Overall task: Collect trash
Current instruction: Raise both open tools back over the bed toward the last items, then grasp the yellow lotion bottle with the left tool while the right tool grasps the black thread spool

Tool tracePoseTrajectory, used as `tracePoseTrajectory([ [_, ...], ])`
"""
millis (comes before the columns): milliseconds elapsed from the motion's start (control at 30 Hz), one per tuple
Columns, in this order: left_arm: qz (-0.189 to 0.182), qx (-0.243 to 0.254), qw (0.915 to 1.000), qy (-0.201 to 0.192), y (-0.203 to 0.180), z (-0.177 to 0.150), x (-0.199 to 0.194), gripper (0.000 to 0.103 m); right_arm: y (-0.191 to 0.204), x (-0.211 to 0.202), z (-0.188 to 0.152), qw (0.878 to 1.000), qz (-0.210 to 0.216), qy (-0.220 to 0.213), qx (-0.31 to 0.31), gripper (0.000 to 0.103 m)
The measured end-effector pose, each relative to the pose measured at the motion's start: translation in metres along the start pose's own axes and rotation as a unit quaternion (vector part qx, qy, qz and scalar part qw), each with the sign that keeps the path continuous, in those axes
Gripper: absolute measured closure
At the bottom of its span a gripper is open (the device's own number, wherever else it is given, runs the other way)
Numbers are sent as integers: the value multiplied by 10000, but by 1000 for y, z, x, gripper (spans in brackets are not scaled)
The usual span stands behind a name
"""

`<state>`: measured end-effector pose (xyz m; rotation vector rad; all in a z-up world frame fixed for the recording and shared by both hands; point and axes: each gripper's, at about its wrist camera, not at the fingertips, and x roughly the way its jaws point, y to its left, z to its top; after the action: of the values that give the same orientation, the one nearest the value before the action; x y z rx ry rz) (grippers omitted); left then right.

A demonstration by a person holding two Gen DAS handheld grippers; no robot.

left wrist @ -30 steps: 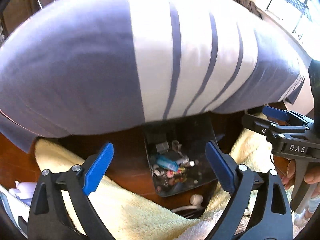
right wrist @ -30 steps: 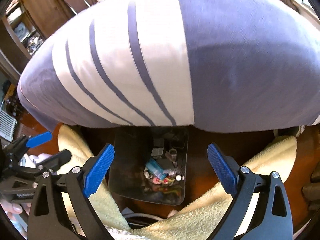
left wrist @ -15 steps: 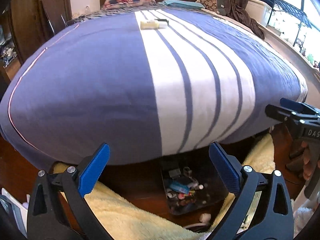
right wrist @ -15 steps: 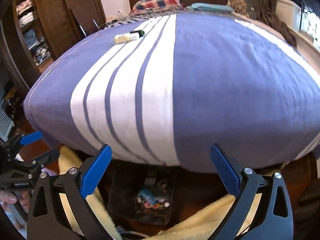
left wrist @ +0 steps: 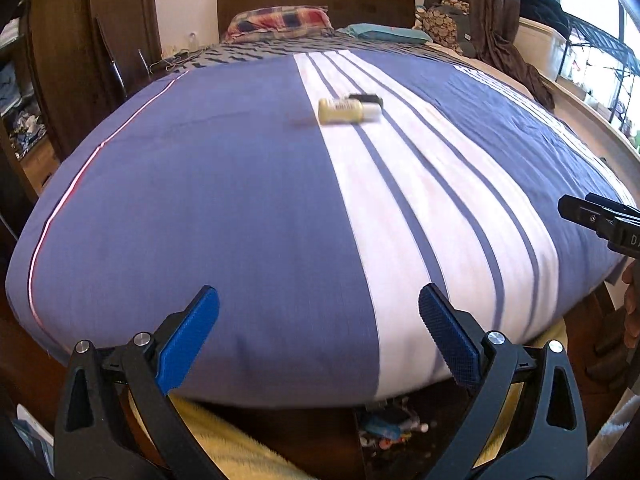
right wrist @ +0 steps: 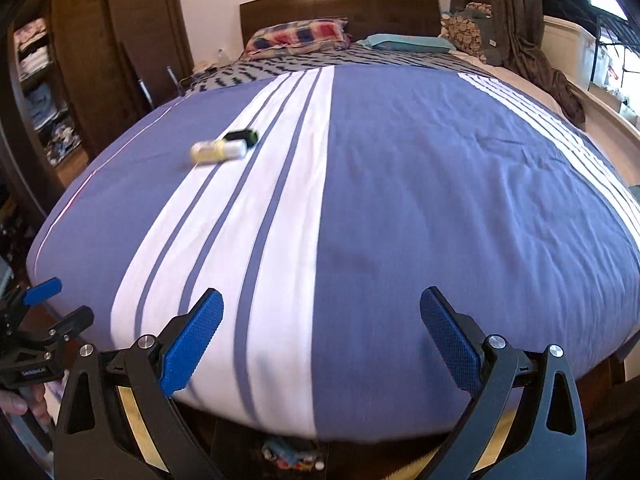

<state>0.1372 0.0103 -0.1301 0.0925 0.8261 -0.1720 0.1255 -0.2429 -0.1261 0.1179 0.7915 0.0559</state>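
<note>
You are looking for trash to pick up. Your left gripper [left wrist: 319, 328] and right gripper [right wrist: 322, 330] are both wide open and empty. The little yellow bottle [left wrist: 341, 111] lies on the bed [left wrist: 224, 184], up at twelve o'clock. Reach far forward next.

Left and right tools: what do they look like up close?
Both match: the left tool and right tool have black plastic clamp-style arms with triangular cut-outs, silver rivets, and blue textured pads. White lettering marks each body. No cables or sleeves visible.
</note>
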Motion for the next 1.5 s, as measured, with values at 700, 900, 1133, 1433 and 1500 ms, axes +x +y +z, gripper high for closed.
tracePoseTrajectory([
  [700,-71,-23,10000,46,-35,151,143,9,2,97,98,9997,-194,-9,-129,4],
  [900,22,45,9998,187,-42,173,175,11,-1,107,112,9996,-188,-33,-186,4],
  [1133,-90,65,9993,344,-40,181,192,25,0,116,122,9997,-158,-36,-159,4],
  [1433,206,160,9995,151,4,172,169,25,31,134,137,9997,-68,-16,-249,4],
  [1500,287,120,9994,165,19,171,166,25,42,140,140,9997,-28,7,-252,4],
])
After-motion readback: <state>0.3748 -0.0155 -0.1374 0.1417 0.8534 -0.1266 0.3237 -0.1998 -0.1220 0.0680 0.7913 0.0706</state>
